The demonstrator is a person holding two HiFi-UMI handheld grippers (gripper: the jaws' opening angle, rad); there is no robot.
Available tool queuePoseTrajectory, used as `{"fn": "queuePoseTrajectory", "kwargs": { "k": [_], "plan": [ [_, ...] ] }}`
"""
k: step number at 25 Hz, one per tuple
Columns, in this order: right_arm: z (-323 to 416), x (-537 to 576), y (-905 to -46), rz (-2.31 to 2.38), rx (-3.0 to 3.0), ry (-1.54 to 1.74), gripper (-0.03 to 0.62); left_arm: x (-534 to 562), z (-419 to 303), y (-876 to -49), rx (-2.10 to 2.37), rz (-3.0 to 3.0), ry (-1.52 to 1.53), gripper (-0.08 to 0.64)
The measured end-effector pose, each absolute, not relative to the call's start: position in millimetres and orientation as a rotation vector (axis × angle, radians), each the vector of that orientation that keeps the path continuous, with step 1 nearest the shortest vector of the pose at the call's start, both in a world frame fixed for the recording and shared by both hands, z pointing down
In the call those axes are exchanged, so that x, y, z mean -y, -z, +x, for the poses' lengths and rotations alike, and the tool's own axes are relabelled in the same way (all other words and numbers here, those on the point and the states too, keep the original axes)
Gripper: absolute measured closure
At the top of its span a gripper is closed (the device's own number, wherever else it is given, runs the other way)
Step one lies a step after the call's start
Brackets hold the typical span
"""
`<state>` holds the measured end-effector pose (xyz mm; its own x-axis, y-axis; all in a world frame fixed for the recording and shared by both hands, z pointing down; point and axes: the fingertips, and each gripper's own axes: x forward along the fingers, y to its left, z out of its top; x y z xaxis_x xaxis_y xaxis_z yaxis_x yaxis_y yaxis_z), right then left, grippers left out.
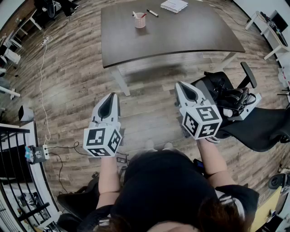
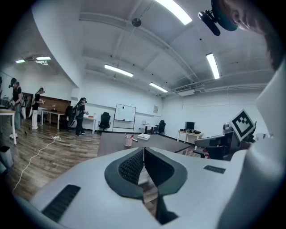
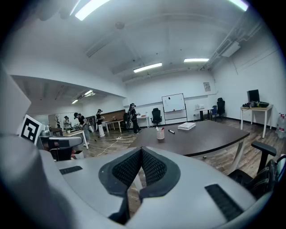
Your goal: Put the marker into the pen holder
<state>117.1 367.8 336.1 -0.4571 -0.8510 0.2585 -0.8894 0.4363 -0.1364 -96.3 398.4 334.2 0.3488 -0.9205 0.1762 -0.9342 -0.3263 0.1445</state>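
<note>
A black marker (image 1: 152,12) lies on the dark table (image 1: 181,36) near its far edge, just right of the pink pen holder (image 1: 140,20), which has pens in it. The same holder (image 3: 160,133) and marker (image 3: 171,131) show small and far in the right gripper view; the left gripper view shows the holder (image 2: 128,141) too. Both grippers hang over the wooden floor, well short of the table. My left gripper (image 1: 110,97) is shut and empty. My right gripper (image 1: 182,86) is shut and empty as well.
A stack of papers (image 1: 174,5) lies at the table's far right. A black office chair (image 1: 235,99) stands close to my right gripper. A white cable (image 1: 43,77) runs over the floor at left. Several people stand at desks (image 2: 58,114) far back in the room.
</note>
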Motion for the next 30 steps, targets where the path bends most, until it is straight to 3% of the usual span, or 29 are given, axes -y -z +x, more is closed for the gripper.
{"fn": "queuePoseTrajectory", "kwargs": {
  "k": [16, 30],
  "plan": [
    [84.9, -315.5, -361.6, 1.473, 2.472, -0.389, 0.578, -348.7, -117.1, -352.3, 1.654, 2.352, -0.102, 0.529],
    [108.1, -194.4, -380.2, 1.293, 2.501, -0.425, 0.578, -234.3, -72.2, -369.0, 1.701, 2.283, -0.116, 0.528]
  ]
}}
